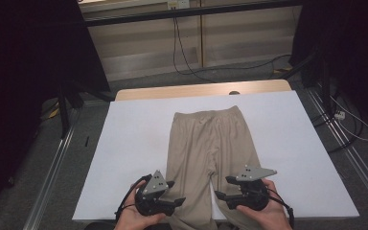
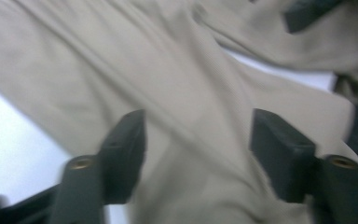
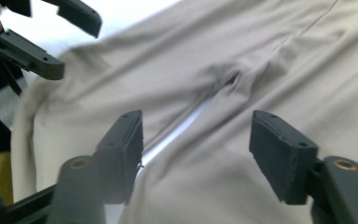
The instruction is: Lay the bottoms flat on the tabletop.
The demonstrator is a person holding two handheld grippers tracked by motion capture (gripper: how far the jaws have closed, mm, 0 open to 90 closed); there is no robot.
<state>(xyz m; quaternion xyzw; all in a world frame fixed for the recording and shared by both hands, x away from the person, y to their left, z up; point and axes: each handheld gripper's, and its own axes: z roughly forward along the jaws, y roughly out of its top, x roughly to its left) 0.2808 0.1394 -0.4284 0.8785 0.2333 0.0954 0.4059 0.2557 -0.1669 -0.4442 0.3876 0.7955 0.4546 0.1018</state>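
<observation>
On white table, both grippers gape above beige trousers, holding nothing.

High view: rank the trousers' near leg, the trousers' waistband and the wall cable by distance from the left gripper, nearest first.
1. Near leg, right beside the left gripper.
2. Waistband, mid-table.
3. Wall cable, beyond the table.

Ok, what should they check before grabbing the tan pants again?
1. Beige cloth trousers lie flat on the white table cover: ok.
2. Left gripper jaws apart over one leg: ok.
3. Right gripper jaws apart over the other leg: ok.
4. Cloth pinched between either pair of jaws: no, ok.
5. Leg hems fully on the table: cannot tell.
</observation>
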